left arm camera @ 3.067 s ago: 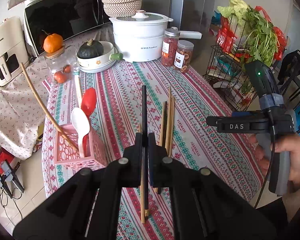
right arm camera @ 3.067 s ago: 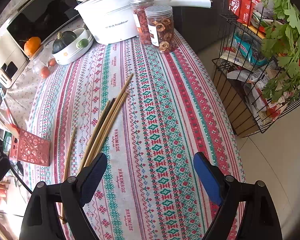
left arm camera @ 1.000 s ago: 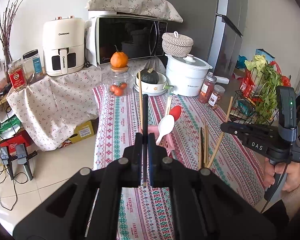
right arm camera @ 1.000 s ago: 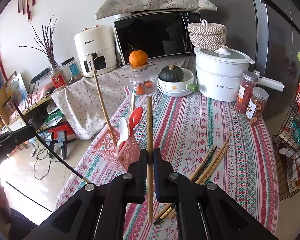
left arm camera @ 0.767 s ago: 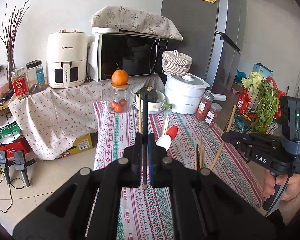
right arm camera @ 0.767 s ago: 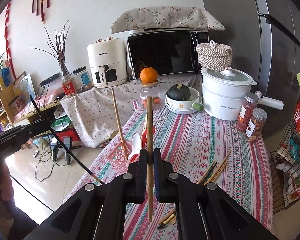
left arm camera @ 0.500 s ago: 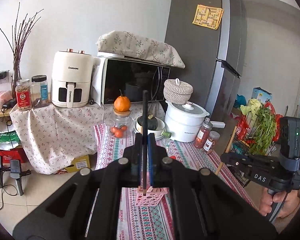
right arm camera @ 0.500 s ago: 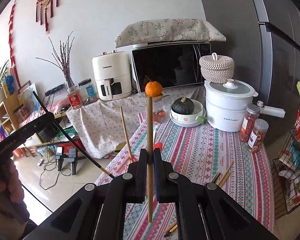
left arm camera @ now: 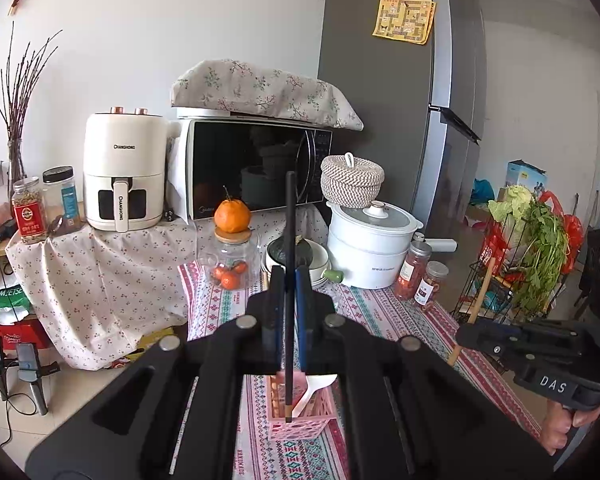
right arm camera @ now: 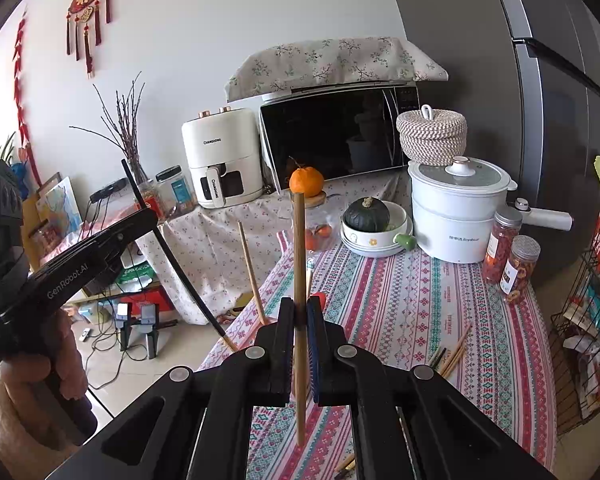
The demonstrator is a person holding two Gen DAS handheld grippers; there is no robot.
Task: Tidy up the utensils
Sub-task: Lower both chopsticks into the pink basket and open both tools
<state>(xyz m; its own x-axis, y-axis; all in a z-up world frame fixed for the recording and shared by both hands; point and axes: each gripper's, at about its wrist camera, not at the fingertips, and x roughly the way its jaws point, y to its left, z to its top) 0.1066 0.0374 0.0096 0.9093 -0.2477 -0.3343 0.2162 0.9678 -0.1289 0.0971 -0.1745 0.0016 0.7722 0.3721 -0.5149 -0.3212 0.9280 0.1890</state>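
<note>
Left camera: left gripper [left arm camera: 287, 316] is clamped tight on a black chopstick [left arm camera: 289, 240], which has swung from flat on the table to upright, tip over the pink basket [left arm camera: 300, 420]. Right camera: right gripper [right arm camera: 299, 344] pinches a wooden chopstick [right arm camera: 299, 280], lifted too. Drop-in looks next; spare chopsticks [right arm camera: 450, 354] remain on the tablecloth.

Matt wooden chopstick [right arm camera: 299, 264], glossy black chopstick [left arm camera: 289, 240], perforated pink plastic basket [left arm camera: 300, 426]

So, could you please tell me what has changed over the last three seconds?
The right gripper, open and empty three seconds ago, is now shut on a wooden chopstick. The left gripper has lifted its black chopstick upright over the pink basket. Several chopsticks remain on the tablecloth.
</note>
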